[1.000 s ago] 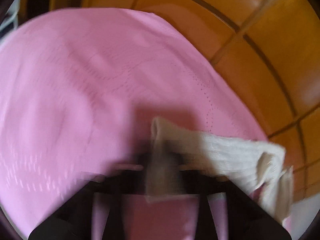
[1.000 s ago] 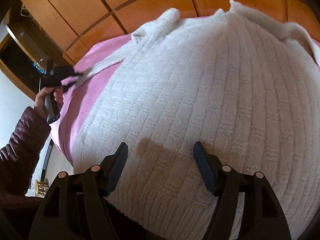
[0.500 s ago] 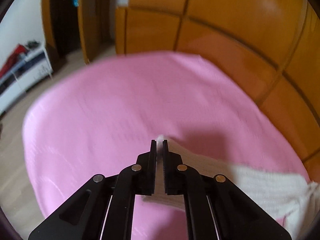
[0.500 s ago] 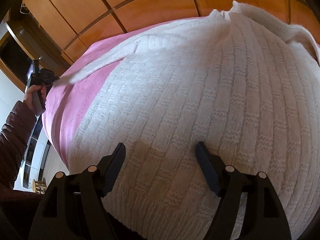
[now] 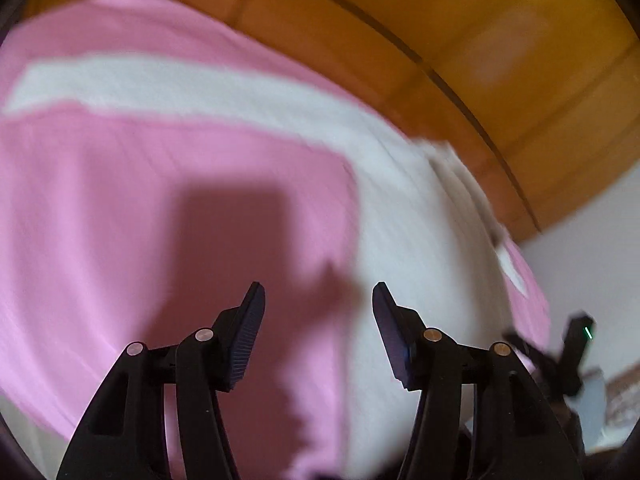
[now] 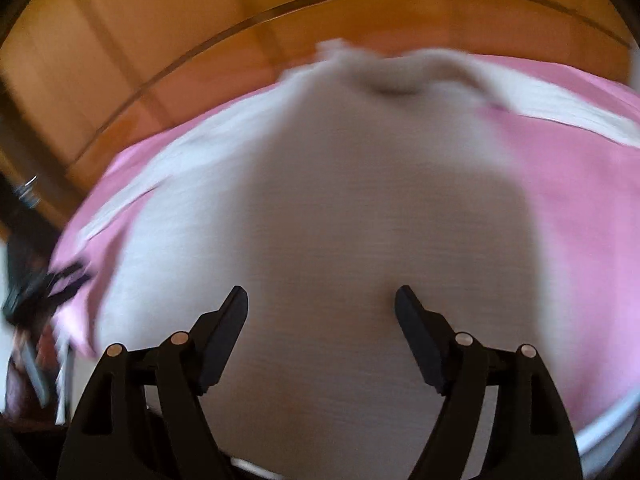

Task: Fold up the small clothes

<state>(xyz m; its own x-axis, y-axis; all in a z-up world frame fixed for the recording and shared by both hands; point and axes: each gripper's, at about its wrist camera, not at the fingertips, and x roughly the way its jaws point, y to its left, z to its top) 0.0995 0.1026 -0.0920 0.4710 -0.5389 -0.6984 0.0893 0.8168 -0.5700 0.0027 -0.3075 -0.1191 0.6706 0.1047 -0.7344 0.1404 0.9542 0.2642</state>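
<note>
On the bed: a white knit sweater (image 6: 320, 240) lies spread flat on the pink bedsheet (image 5: 120, 220), both sleeves stretched out sideways

Sweater body: fills the middle of the right wrist view, neckline at the far end toward the wood, hem end nearest the camera

Left sleeve (image 5: 160, 84): runs as a long white band across the sheet in the left wrist view, lying flat, nothing gripping it

Right sleeve (image 6: 568, 108): reaches off toward the right edge of the right wrist view, also flat on the sheet

Left hand-held gripper (image 5: 318, 332): fingers spread wide apart, nothing between them, hovering over bare pink sheet just beside the sweater's side edge; its shadow falls on the sheet right in front

Right hand-held gripper (image 6: 320, 340): fingers also wide apart and holding nothing, sitting over the lower part of the sweater body; can't tell if the tips touch the knit

Cross views: each gripper shows up as a dark blurry shape at the edge of the other camera, pretty smeared tbh

Background: orange-brown wooden panelling (image 5: 500, 60) behind the far side of the bed

Picture quality: both shots are motion-blurred, so the knit pattern is mostly mush
</note>
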